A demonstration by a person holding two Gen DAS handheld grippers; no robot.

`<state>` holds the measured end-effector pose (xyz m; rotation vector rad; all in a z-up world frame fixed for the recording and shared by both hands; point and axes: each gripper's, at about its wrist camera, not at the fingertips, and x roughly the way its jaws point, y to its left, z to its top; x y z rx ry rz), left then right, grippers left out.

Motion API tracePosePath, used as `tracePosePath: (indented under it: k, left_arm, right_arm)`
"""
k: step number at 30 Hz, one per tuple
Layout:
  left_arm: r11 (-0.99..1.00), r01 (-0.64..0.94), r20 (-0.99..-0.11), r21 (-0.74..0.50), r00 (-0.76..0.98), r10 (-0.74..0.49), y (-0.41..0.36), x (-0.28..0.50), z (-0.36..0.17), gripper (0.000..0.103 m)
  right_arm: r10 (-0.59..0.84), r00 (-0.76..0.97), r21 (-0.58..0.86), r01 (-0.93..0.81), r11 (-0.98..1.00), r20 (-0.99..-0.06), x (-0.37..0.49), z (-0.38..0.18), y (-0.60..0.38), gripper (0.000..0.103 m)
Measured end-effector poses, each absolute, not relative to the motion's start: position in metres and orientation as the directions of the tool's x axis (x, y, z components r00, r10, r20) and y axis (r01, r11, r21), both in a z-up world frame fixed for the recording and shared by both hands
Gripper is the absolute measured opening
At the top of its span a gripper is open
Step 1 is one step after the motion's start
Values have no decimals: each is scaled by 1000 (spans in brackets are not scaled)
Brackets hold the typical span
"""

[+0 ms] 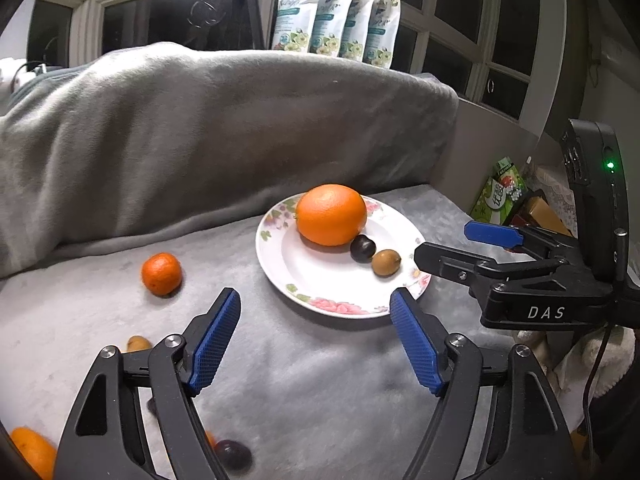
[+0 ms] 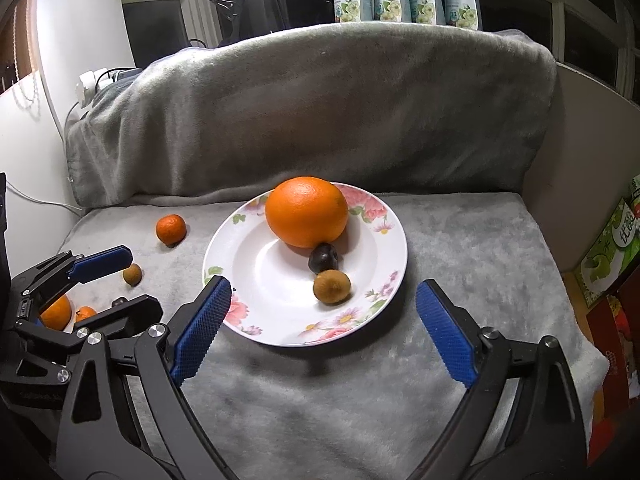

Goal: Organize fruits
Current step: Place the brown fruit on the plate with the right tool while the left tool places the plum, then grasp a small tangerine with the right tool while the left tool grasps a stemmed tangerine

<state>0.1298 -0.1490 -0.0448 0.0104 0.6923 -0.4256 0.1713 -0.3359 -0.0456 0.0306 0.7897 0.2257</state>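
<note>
A white plate with pink flowers on its rim sits on a grey blanket. Three fruits are on the plate now: a big orange, a dark plum touching it, and a small brown fruit just beside the plum.

More fruit waits off the plate on the left side. There is a little mandarin, a small brown one, and more orange ones lower down, near the left hand-held gripper. In the left wrist view a dark fruit peeks out low down, partly hidden behind a finger.

The left hand-held gripper is spread wide with nothing in it. The right hand-held gripper is spread wide too, holding nothing, and sits just above the near rim of the plate.

What could go wrong? The blanket is soft and bumpy, so a round fruit could roll away if a finger bumps it. The right hand-held gripper is close to the plate rim, and a knock there could tip the plate and send the big orange rolling. The plum and brown fruit are small and smooth, so they could slip out of a loose pinch. The two tools are close together and could bump each other
</note>
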Motion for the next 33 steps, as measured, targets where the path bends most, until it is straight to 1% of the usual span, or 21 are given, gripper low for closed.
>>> tracePosePath:
  k: [8, 17, 26, 30, 33]
  left_arm:
    - [927, 356, -592, -117, 724, -353, -119, 109, -33, 77]
    - [963, 238, -571, -123, 777, -265, -55, 87, -25, 77]
    - [982, 142, -596, -126, 780, -190, -14, 60, -42, 77]
    - [982, 134, -622, -131, 761, -186, -10, 51, -56, 70]
    - [982, 129, -635, -140, 749, -189, -9, 47, -64, 68]
  right_arm:
    - [265, 681, 143, -230, 962, -682, 158, -38, -322, 95]
    - [363, 648, 177, -335, 925, -670, 143, -37, -290, 95]
    - [433, 585, 180, -440, 880, -686, 134, -51, -252, 95]
    - [455, 551, 170, -490, 855, -699, 133, -57, -234, 96]
    - [471, 521, 155, -538, 829, -712, 131, -61, -219, 95]
